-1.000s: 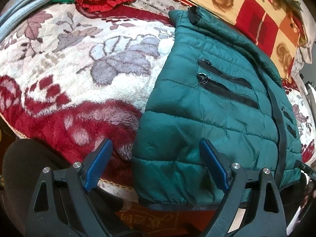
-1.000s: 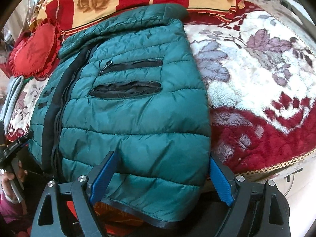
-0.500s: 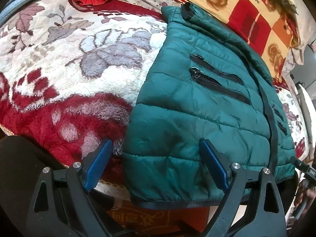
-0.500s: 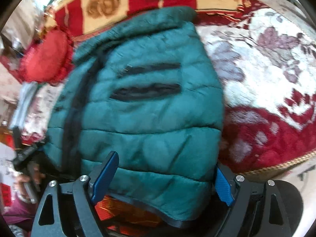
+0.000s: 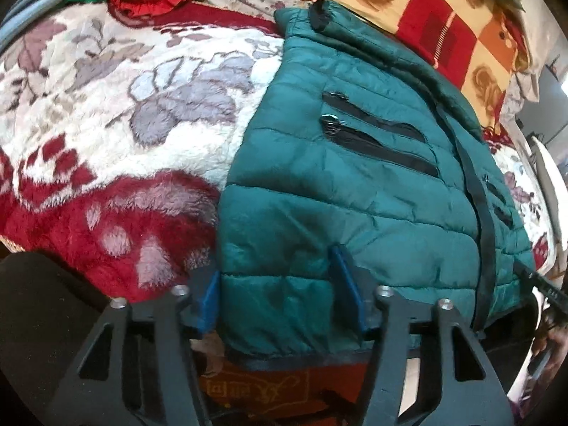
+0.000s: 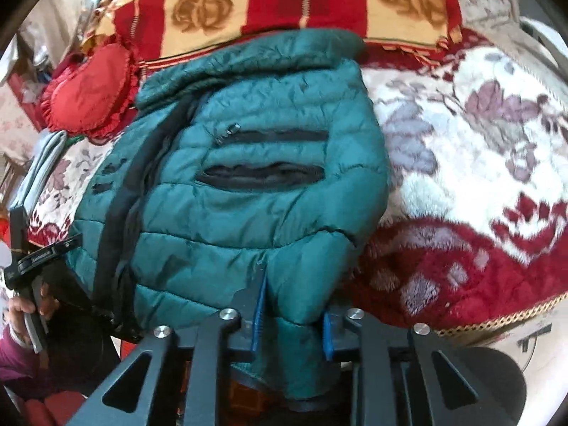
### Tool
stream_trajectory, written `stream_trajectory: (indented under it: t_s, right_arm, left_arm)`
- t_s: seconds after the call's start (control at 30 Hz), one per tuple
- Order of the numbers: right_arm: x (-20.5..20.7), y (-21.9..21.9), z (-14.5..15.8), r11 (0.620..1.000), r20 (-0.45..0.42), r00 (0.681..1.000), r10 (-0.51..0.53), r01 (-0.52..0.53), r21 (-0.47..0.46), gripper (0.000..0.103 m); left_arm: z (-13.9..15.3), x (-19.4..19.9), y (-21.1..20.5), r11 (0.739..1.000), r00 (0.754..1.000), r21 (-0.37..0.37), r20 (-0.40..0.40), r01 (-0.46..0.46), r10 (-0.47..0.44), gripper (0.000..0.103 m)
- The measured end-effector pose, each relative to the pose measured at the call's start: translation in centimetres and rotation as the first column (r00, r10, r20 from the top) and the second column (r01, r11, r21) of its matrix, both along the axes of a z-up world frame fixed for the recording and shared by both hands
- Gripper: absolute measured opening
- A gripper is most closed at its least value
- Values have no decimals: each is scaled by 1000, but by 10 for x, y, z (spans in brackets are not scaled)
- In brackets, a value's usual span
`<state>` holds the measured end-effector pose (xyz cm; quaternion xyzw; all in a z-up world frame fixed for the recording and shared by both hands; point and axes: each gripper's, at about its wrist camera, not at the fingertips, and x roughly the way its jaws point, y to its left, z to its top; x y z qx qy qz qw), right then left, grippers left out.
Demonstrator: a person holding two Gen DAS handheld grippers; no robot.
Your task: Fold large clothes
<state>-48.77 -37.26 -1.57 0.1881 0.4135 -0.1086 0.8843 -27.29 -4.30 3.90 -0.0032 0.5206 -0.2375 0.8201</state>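
The right gripper [image 6: 289, 310], bottom centre of its view, has just been closing and now pinches a bunched fold of the teal quilted puffer jacket [image 6: 248, 206] between its blue pads. The left gripper [image 5: 280, 284], at the bottom of its own view, has likewise just been closing; its pads press the jacket's hem corner from both sides. The jacket lies flat, front up, on a fluffy red-and-white floral blanket [image 5: 124, 124], its collar toward the top of the frame. Beyond it, a red heart-shaped frilled cushion [image 6: 90, 92] sits at upper left and a red-and-yellow rose-patterned cover [image 6: 284, 0] along the top.
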Motion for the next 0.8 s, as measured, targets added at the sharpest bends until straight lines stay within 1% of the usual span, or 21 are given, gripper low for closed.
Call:
stream_trajectory:
  t_s: [0.07, 0.2, 0.33, 0.37, 0.4, 0.43, 0.47, 0.5, 0.53, 0.57, 0.63, 0.73, 0.8]
  right_arm:
    - [2, 0, -1, 1000, -4, 1000, 17, -17, 6, 23]
    - [5, -6, -10, 998, -14, 999, 31, -30, 61, 26]
    - [5, -4, -14, 997, -10, 999, 31, -30, 64, 26]
    - [5, -3, -13, 998, -7, 1000, 29, -29, 59, 23]
    - [4, -2, -10, 998, 1, 1000, 27, -27, 51, 21]
    - [2, -2, -5, 999, 20, 999, 25, -26, 46, 17]
    - [0, -2, 1, 999, 44, 999, 22, -24, 48, 16]
    - [-2, -3, 6, 998, 69, 997, 23, -26, 53, 15]
    - [-3, -4, 14, 998, 95, 995, 24, -30, 62, 15]
    - [-4, -6, 21, 997, 116, 993, 27, -35, 69, 15]
    - [-2, -10, 36, 996, 161, 987, 26, -39, 78, 14]
    - [4, -17, 55, 995, 215, 977, 17, -38, 95, 14]
    - [11, -22, 70, 997, 248, 969, 4, -23, 77, 14]
  left_arm:
    - [1, -2, -1, 1000, 1000, 8, 10, 1, -1, 50]
    - [0, -3, 0, 1000, 1000, 2, 14, -8, 8, 50]
    - [0, -5, -1, 1000, 1000, 20, 27, 4, -5, 49]
    - [1, -6, -2, 1000, 999, 23, 30, 11, -11, 46]
    - [3, -7, -2, 1000, 999, 23, 34, 15, -15, 35]
    - [7, -7, -1, 1000, 999, 19, 37, 16, -17, 26]
    - [9, -6, 0, 1000, 999, 15, 37, 16, -16, 22]
    - [14, -4, 3, 1000, 999, -1, 35, 14, -14, 16]
    - [20, -2, 6, 999, 1000, -33, 24, 10, -9, 14]
    - [26, 2, 10, 998, 1000, -69, 10, 7, -7, 13]
    - [37, 7, 11, 995, 1000, -104, 9, 10, -9, 11]
    - [58, 14, 9, 990, 999, -138, 47, 12, -5, 10]
    - [75, 23, 10, 985, 998, -174, 70, 4, 8, 10]
